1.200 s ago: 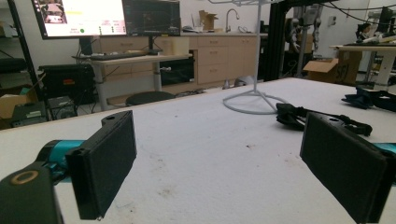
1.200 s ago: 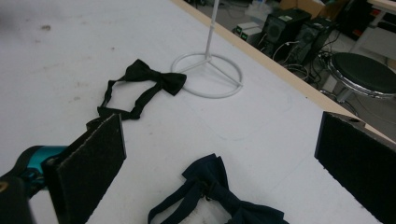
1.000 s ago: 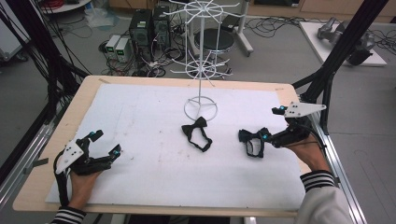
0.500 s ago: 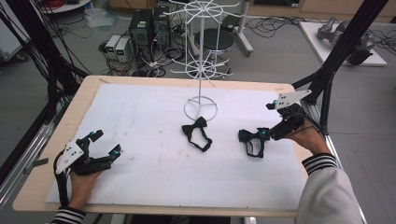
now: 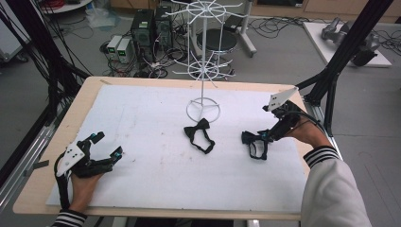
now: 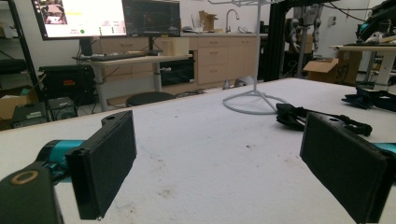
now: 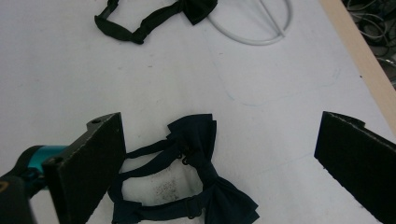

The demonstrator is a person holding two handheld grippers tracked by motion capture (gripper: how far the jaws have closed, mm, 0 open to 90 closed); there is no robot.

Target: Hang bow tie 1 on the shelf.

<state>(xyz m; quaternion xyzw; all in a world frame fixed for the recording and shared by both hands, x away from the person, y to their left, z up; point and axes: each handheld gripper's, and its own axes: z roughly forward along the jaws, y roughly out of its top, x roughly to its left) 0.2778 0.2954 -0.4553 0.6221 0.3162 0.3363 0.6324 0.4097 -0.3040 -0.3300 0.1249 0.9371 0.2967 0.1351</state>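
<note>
My right claw (image 5: 255,137), jaws spread, hovers over the near bow tie (image 7: 201,182) on the desk (image 5: 142,118); I should pinch its knot squarely while my left claw (image 5: 101,147) rests open.

Right gripper view: navy bow tie (image 7: 205,182) cut off at bottom edge, its strap partly behind the left jaw; white stand base (image 7: 261,28) cut by top edge. High view: wire rack (image 5: 204,56) top cropped; right gripper (image 5: 255,137) covers part of that tie, contact can't be told. Left gripper view: monitor (image 6: 79,16) text too small to read.
</note>
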